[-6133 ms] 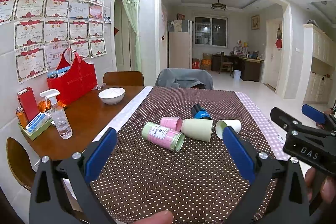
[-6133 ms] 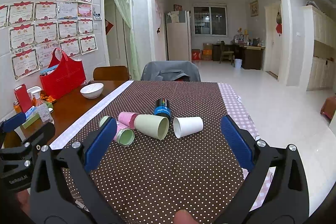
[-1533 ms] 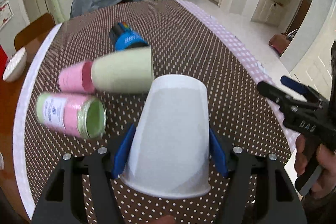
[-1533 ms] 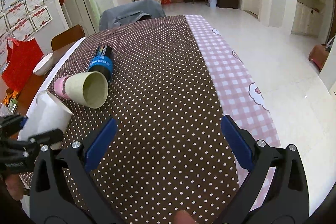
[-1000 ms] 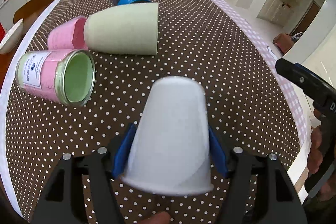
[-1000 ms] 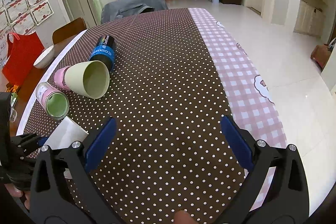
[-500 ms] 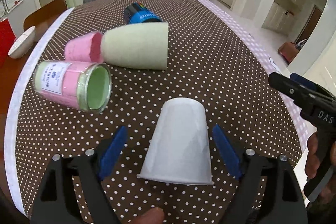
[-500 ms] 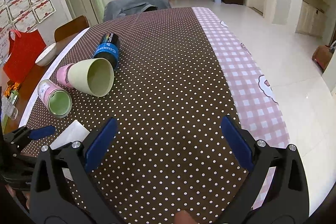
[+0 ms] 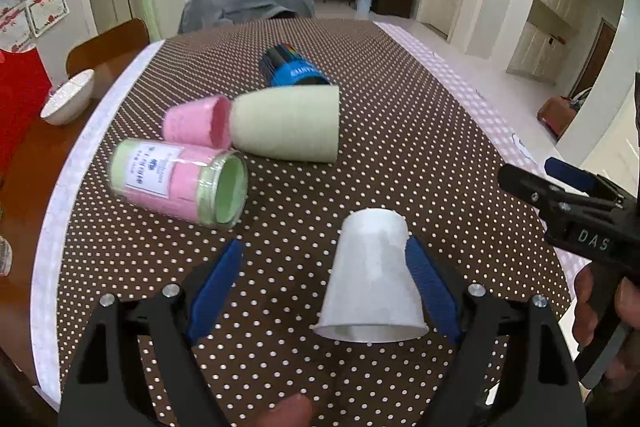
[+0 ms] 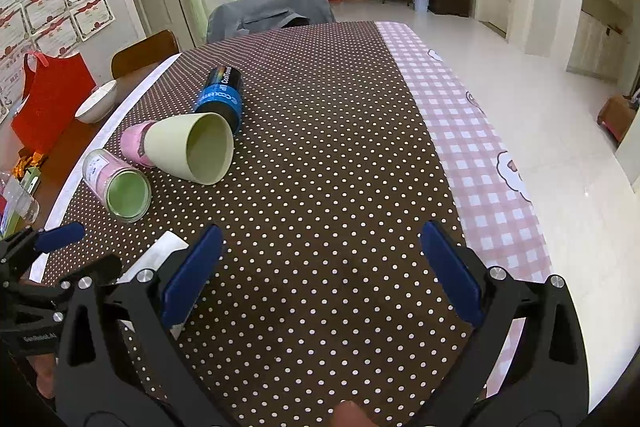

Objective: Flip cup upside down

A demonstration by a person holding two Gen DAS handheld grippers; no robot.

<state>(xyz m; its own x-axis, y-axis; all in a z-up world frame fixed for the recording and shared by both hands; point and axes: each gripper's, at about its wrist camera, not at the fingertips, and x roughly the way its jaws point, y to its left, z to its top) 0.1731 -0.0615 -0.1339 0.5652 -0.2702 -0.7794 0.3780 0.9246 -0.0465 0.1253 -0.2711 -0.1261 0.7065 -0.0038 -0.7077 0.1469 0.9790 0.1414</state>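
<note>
A white paper cup (image 9: 370, 279) stands upside down, rim on the dotted brown tablecloth (image 9: 400, 147), in the left wrist view. My left gripper (image 9: 324, 287) is open around it; the right pad (image 9: 430, 287) is close to the cup's side, the left pad (image 9: 216, 283) stands well apart. In the right wrist view the cup (image 10: 160, 255) shows partly behind my right gripper's left finger. My right gripper (image 10: 322, 271) is open and empty above the cloth, to the right of the cup.
A green cup (image 9: 288, 123), a pink cup (image 9: 198, 123), a pink-and-green jar (image 9: 180, 183) and a blue-black can (image 9: 294, 71) lie on their sides beyond the white cup. A white bowl (image 9: 68, 99) and a red bag (image 10: 52, 95) are at the left. The table's right edge has pink checks (image 10: 460, 131).
My left gripper has let go of the white cup and opened wide. The cup now stands upside down on the cloth, and the gripper has pulled back and shifted left. The right gripper stays open.
</note>
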